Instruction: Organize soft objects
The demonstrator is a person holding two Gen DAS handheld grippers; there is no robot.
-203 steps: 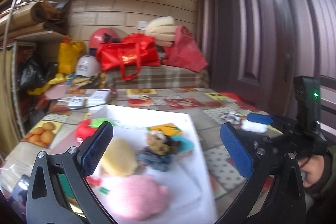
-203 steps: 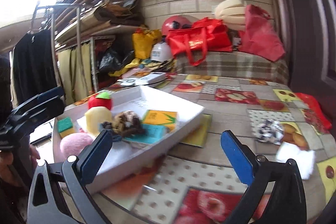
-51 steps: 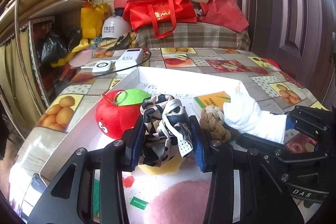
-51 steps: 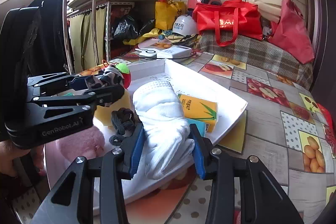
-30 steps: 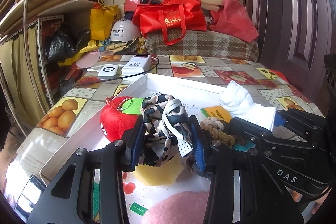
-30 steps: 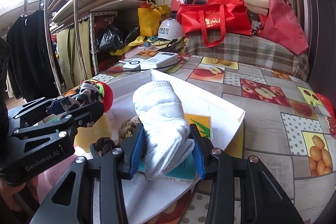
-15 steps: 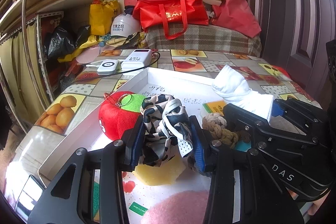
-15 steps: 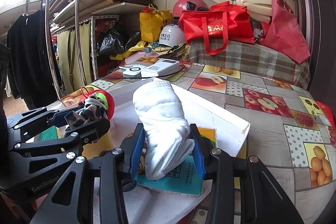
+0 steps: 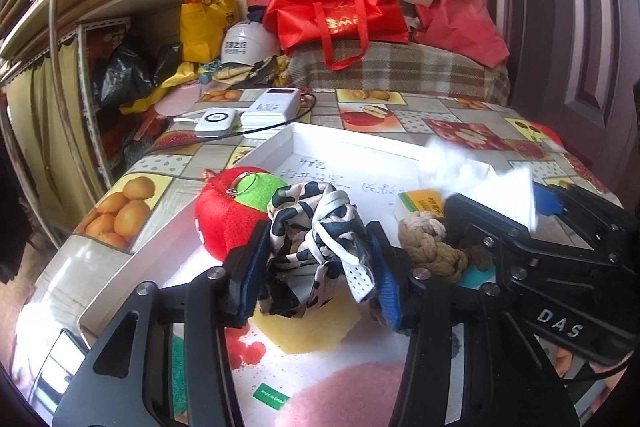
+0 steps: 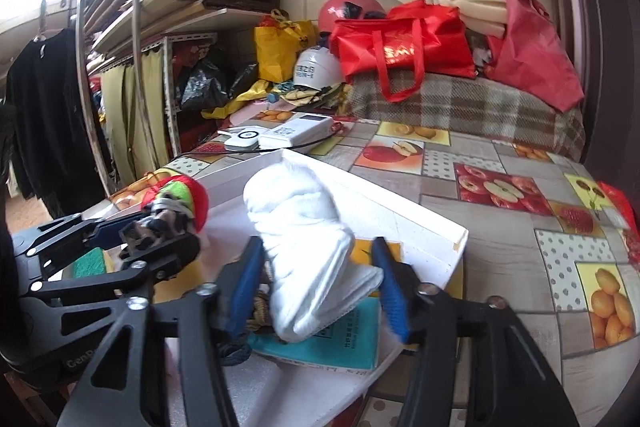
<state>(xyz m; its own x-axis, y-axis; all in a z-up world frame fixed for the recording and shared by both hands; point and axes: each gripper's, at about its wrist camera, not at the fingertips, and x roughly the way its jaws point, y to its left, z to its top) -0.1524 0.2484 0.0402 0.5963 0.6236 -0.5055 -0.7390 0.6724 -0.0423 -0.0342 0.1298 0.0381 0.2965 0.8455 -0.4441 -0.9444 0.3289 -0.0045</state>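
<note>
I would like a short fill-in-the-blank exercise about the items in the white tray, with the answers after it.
1. The plush apple in the white tray is mainly ____.
2. The rolled sock between the right gripper fingers is ____.
3. The left gripper has a cow-print ____ between its fingers.

Answers: red; white; cloth

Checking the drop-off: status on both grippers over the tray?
Left gripper opening, spotted cloth still between pads. Right gripper opening, white towel loose, gap at the right pad. Both above white tray. Nothing blocking.
</note>
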